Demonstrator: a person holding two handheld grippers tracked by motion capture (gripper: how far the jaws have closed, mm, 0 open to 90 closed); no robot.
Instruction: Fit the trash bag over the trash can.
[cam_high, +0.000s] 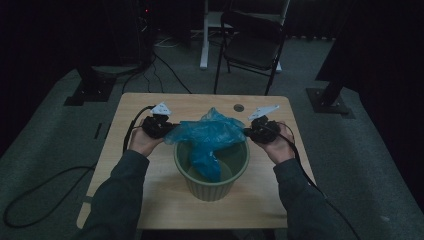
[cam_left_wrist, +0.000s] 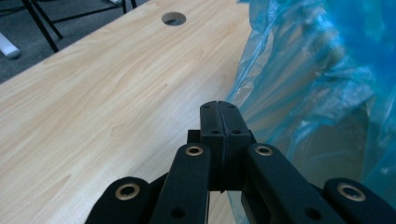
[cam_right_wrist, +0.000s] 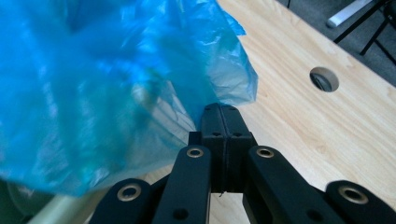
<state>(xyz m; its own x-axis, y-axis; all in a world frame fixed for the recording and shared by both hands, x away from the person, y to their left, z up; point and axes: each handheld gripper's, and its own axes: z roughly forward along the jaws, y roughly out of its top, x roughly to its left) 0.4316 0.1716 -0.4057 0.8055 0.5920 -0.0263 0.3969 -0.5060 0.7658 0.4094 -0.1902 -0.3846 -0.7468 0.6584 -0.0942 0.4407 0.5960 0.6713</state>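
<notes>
Stretching a thin, crinkled blue plastic bag (cam_high: 210, 132) between them, a person's two hand-held black grippers sit at either side of a pale green ribbed plastic bin (cam_high: 211, 172) that stands on the near middle of the light wooden table (cam_high: 150, 185). The left gripper (cam_high: 170, 131) pinches the bag's left edge, jaws pressed together with the film caught between them; in the left gripper view the closed tips (cam_left_wrist: 219, 114) meet right at the bag's edge (cam_left_wrist: 308, 93). The right gripper (cam_high: 247, 131) does the same on the right side, jaws tight on the film, and the right gripper view shows the blue plastic (cam_right_wrist: 107, 84) spreading away from its shut tips (cam_right_wrist: 221, 116). The bag's lower part hangs down inside the bin while its top bunches above the rim. A round cable hole (cam_high: 238, 107) lies in the table just beyond the bag, and a dark folding chair (cam_high: 252, 42) stands on the floor at the far side.
</notes>
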